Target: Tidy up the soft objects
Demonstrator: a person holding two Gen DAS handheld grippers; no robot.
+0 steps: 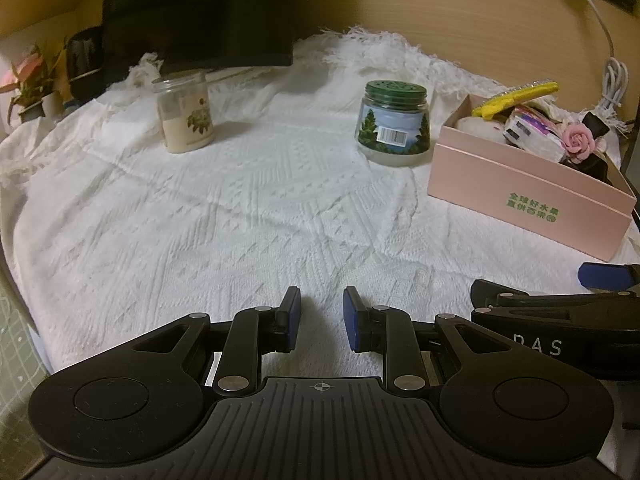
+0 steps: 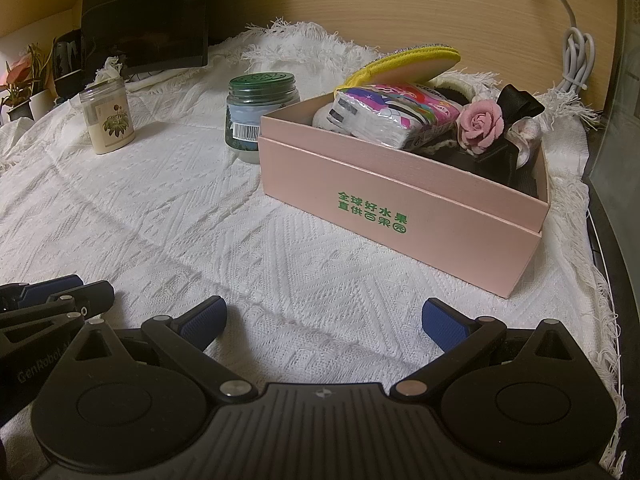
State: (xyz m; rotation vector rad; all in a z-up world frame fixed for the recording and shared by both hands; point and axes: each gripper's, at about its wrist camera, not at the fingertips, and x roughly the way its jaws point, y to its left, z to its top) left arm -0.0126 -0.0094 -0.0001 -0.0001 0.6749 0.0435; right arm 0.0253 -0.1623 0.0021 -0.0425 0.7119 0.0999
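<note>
White cloth [image 1: 224, 208]: soft things gathered in far-right box [image 2: 400, 200]; my left gripper [image 1: 322, 316] narrow, right gripper [image 2: 324, 320] wide, both empty.

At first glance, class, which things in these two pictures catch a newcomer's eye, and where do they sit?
The pink box stands at the right on the white cloth, filled with soft things: a pink fabric rose, a colourful tissue pack and a yellow pad. Left of it stand a green-lidded jar and a cream jar.
</note>
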